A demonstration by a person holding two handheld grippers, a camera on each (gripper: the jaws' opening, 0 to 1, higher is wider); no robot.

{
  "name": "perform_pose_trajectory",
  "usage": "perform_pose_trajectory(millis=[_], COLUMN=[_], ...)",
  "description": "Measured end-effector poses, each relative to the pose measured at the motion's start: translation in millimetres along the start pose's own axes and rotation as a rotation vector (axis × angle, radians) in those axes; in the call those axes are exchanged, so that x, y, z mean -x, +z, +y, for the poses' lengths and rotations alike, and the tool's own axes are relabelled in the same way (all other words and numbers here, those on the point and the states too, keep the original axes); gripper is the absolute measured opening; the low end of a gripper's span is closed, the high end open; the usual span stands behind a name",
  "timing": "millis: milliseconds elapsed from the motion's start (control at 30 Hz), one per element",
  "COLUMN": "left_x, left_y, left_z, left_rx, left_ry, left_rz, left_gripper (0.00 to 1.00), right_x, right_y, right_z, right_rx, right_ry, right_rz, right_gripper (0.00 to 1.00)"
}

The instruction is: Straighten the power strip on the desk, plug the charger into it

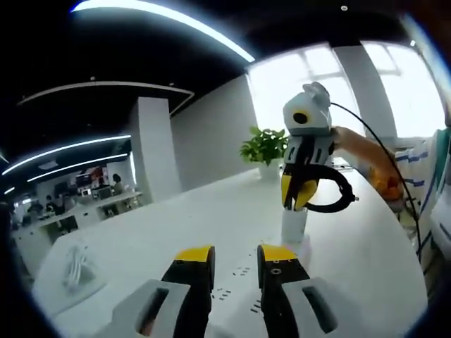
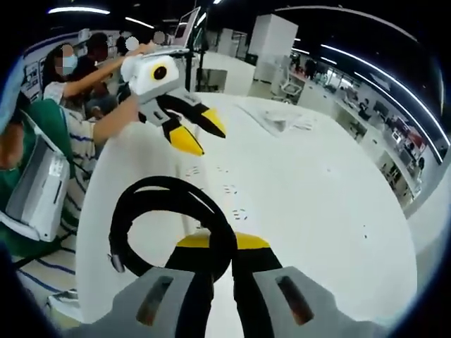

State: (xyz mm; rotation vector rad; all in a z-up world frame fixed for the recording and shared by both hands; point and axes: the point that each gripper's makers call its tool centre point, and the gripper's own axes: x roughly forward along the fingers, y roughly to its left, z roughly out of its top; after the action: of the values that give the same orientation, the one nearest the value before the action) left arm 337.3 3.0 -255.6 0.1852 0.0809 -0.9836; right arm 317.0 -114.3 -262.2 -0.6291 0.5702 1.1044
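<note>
My right gripper (image 2: 215, 257) clamps looped black cable (image 2: 165, 218); white power strip (image 2: 222, 190) lies lengthwise toward 12 o'clock. Left gripper (image 1: 235, 257) narrowly parted, empty.

Power strip (image 1: 232, 282) flat on desk (image 1: 352, 260), at 12 o'clock just beyond left gripper (image 1: 235, 257); right gripper (image 1: 299, 193) over its far end; potted plant (image 1: 265, 149) behind; cable bundle (image 1: 76, 266) at 9 o'clock.
</note>
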Motion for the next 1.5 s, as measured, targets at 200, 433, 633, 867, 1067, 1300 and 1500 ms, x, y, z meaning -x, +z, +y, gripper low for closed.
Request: perform_pose_trajectory(millis=[200,433,633,867,1067,1300,1500], left_x=[1,0,-1,-1,-3,-5,-3], left_y=[1.6,0.5,-1.5,-5.1,-8.4,-11.7,-8.6], left_z=[0.3,-2.2,-2.9,2.1,4.5,5.8,8.4], left_rx=[-0.005,-0.002,0.003,0.015,0.034,0.038,0.038], left_ry=[0.005,-0.001,-0.001,0.014,0.02,0.022,0.031], left_rz=[-0.004,-0.002,0.0,0.008,0.011,0.023,0.015], left_gripper=[0.24,0.24,0.24,0.24,0.24,0.24,0.24], right_x=[0,-5,-3,-3,-4,-1,-1], right_y=[0.4,5.3,1.5,3.0,3.7,-1.0,-1.7], right_z=[1,4,2,2,2,0,-1], right_rx=[-0.01,0.031,0.012,0.011,0.033,0.009,-0.017], right_ry=[0.003,-0.011,-0.006,-0.001,-0.016,0.006,0.027], right_rz=[-0.01,0.047,0.047,0.047,0.088,0.074,0.046], right_gripper=[0.07,0.07,0.07,0.07,0.07,0.07,0.07])
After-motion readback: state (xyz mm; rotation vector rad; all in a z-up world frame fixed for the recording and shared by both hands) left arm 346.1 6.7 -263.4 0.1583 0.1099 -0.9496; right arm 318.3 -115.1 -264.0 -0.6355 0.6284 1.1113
